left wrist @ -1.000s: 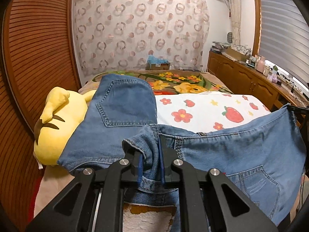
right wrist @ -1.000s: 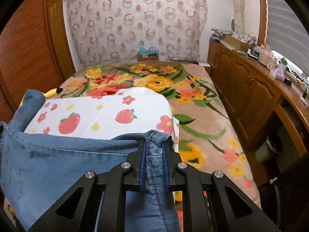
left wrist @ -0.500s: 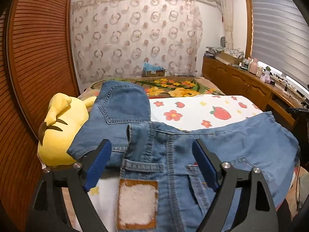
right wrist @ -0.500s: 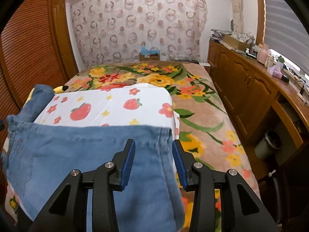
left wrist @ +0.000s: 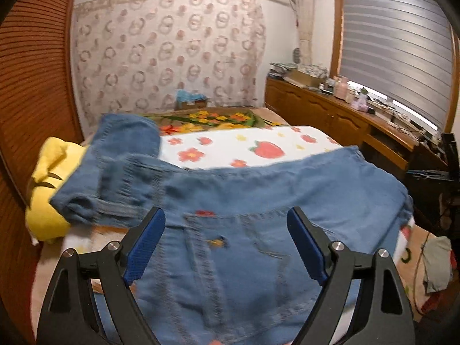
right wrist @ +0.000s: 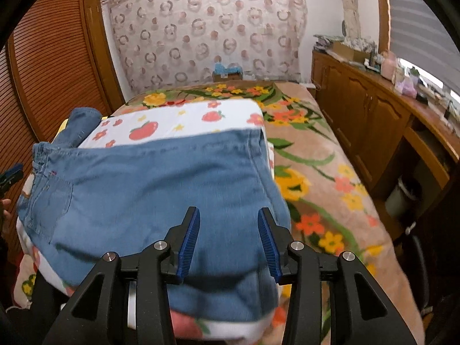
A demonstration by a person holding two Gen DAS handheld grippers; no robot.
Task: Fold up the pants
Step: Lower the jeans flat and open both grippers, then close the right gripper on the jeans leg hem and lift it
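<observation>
The blue denim pants (left wrist: 258,198) lie folded across the white strawberry-print blanket (left wrist: 244,146) on the bed, waistband and pockets at the left, hems at the right. One leg part (left wrist: 126,135) drapes over a yellow plush toy. My left gripper (left wrist: 225,241) is open and empty above the waist end. In the right wrist view the pants (right wrist: 149,184) lie flat, and my right gripper (right wrist: 227,241) is open and empty above their right end. The left gripper's tip (right wrist: 11,174) shows at the left edge.
A yellow plush toy (left wrist: 49,189) sits at the bed's left by a slatted wooden door (left wrist: 31,86). A floral bedspread (right wrist: 316,172) covers the bed. A wooden cabinet (right wrist: 373,120) with clutter runs along the right. A bin (right wrist: 402,198) stands below it.
Both grippers let go of the pants and opened wide. The pants dropped flat onto the blanket, and both grippers have pulled back and up.
</observation>
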